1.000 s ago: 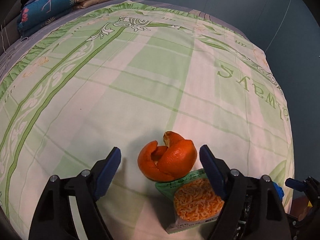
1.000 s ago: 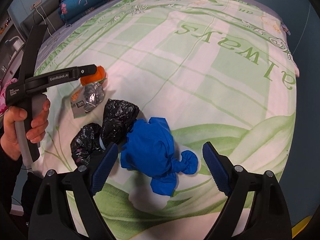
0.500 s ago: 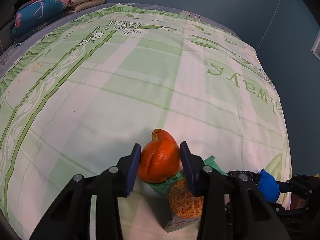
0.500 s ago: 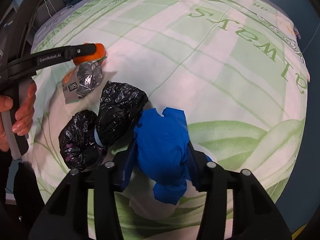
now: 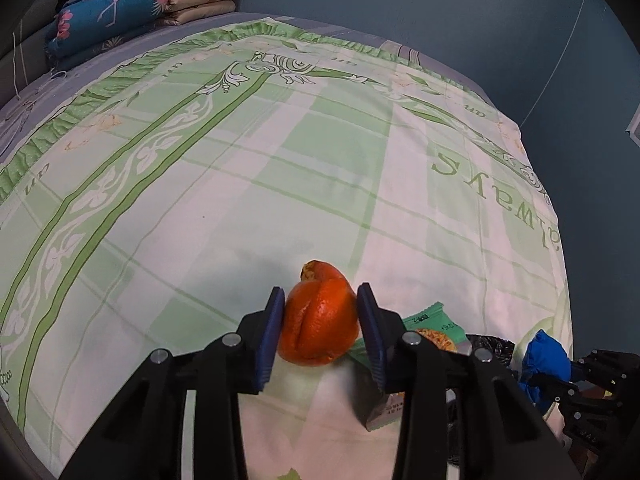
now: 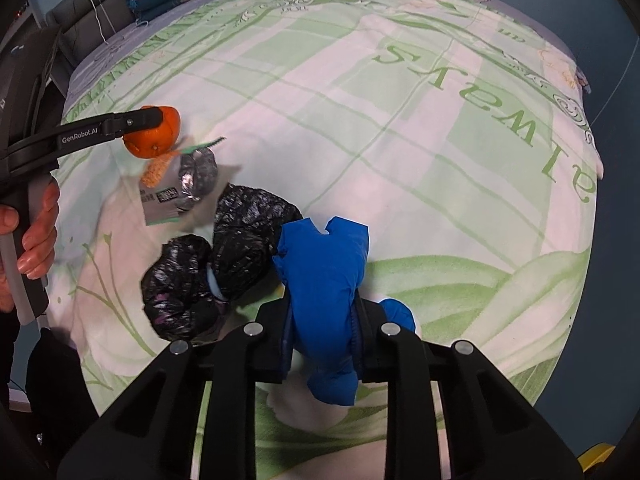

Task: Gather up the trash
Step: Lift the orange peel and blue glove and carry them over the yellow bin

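My left gripper point(image 5: 320, 330) is shut on an orange peel point(image 5: 319, 322), lifted slightly off the green-and-white bedspread point(image 5: 240, 184). From the right wrist view the same peel point(image 6: 154, 132) hangs in the left gripper above a noodle snack wrapper point(image 6: 164, 196). My right gripper point(image 6: 320, 336) is shut on a crumpled blue glove point(image 6: 324, 280), which bulges above and below the pads. A black plastic bag point(image 6: 224, 260) lies just left of the glove. The green end of the noodle snack wrapper point(image 5: 430, 322) shows behind my left gripper's right finger.
Folded quilts point(image 5: 120, 12) are stacked at the far left end of the bed. A dark blue wall point(image 5: 440, 8) runs behind the bed. A person's hand point(image 6: 28, 232) grips the left tool's handle at the left edge. The bed's near edge drops off at lower left.
Both grippers went from wide open to shut, the left on the orange peel and the right on the blue glove. The left gripper has lifted the peel a little off the sheet.
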### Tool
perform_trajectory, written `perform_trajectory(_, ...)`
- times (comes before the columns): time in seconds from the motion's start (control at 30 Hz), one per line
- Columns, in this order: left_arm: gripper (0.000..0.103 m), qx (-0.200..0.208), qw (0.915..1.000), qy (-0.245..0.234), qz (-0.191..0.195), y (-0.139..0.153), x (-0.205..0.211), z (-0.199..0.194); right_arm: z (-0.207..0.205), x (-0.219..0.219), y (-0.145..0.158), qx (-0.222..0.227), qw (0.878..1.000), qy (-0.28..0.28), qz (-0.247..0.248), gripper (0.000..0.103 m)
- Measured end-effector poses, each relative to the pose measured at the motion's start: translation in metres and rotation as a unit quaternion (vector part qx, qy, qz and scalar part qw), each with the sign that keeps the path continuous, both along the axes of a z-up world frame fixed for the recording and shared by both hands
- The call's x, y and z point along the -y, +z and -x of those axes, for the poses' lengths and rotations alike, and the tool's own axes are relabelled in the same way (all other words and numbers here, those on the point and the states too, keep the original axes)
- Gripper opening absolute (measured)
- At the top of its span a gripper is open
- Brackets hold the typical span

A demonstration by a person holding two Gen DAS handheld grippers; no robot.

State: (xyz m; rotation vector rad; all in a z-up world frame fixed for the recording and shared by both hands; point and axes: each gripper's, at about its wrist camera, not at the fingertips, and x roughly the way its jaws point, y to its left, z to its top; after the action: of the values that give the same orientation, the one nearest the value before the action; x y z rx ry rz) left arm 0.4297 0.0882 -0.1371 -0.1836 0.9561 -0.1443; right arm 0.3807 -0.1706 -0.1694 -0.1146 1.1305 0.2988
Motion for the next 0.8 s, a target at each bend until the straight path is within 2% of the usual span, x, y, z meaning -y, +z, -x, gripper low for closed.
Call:
perform_trajectory(0.47, 0.035, 0.023, 0.9993, 0.028, 0.002, 0.032, -0.024, 0.058, 0.044, 0.000, 0.058, 0.054, 0.998, -0.002, -0.033, 0.022)
perform_trajectory(0.8, 0.035, 0.040, 0.9987, 0.032, -0.001, 0.051, -0.020, 0.107, 0.086, 0.005, 0.094, 0.094, 0.994, -0.003, -0.052, 0.022)
